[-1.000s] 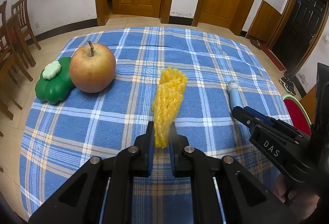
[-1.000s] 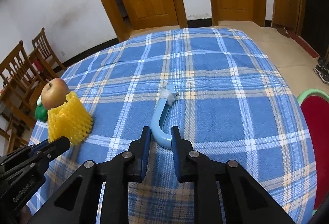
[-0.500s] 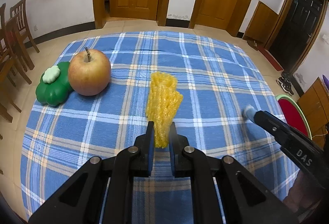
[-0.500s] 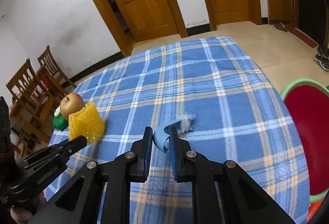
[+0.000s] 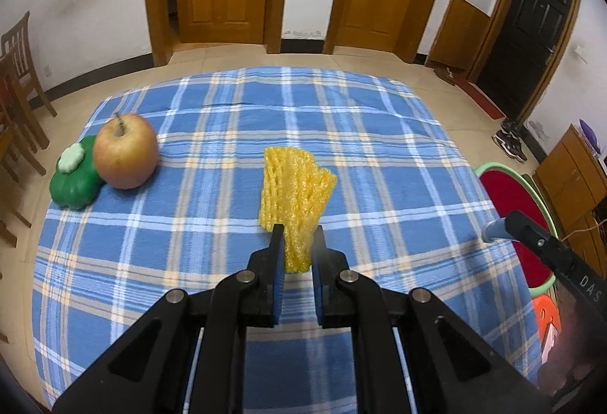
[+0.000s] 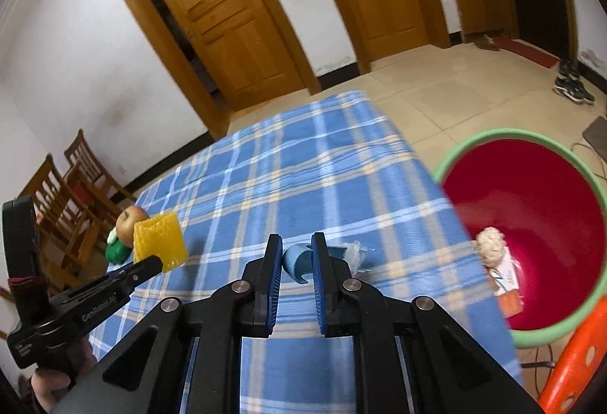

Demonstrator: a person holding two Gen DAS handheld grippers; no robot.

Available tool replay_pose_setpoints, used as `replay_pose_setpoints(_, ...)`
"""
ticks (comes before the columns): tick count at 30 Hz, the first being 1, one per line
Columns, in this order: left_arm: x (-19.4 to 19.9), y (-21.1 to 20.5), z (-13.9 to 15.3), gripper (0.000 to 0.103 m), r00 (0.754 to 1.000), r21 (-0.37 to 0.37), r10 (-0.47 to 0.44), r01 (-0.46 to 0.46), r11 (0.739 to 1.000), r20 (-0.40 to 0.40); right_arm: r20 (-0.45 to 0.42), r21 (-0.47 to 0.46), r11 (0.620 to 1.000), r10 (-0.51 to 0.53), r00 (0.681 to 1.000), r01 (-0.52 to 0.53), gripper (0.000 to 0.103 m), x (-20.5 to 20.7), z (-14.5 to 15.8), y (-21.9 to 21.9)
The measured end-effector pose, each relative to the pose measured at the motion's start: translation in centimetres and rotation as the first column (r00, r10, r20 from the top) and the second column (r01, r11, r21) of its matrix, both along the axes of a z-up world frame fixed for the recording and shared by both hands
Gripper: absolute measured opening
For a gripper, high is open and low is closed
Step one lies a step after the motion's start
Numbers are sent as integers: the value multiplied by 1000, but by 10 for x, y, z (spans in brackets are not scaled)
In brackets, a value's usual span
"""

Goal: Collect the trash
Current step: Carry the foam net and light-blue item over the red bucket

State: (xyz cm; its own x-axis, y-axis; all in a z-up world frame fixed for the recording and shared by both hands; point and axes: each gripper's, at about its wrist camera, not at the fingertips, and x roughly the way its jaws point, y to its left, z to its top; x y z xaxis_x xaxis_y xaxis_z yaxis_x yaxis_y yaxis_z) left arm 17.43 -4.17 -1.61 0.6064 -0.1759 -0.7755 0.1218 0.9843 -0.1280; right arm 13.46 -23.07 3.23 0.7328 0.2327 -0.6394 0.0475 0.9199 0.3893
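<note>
Since the yellow foam net (image 5: 294,194) is light and squashy, my left gripper (image 5: 297,251) pinches its lower end above the tablecloth (image 5: 227,148); my right gripper (image 6: 297,258) clamps the stiff blue plastic scrap (image 6: 297,262) beside the red bin (image 6: 531,224).

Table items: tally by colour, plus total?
Yellow: 1, foam net, held by the left gripper
Blue: 1, curved piece, held by the right gripper
Red: 1, apple
Green: 1, pepper toy
Total: 4

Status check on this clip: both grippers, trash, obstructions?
Left hand-held gripper shut on yellow foam net. Right hand-held gripper shut on blue curved piece. Red bin right of table, path unobstructed.
</note>
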Motion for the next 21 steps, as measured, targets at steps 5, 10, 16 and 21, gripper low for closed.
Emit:
replay_pose_setpoints(5,-2,-21,3,11,999,4,-39,39,999,3,8,13,998,-65,998,65,15,-14,3,-30)
replay_pose_setpoints(10,-5,-42,4,11,997,9,-78,78,997,-1,3,29,991,-130,991,130,15,-26,1,-60)
replay_pose_setpoints(16,-5,-68,5,11,992,19,-126,126,992,-5,-23,46,980,-191,981,192,15,-34,-9,-89)
replay_pose_setpoints(21,-6,-89,5,11,986,28,-168,168,985,-8,-51,67,971,-224,973,227,17,-41,-16,-107)
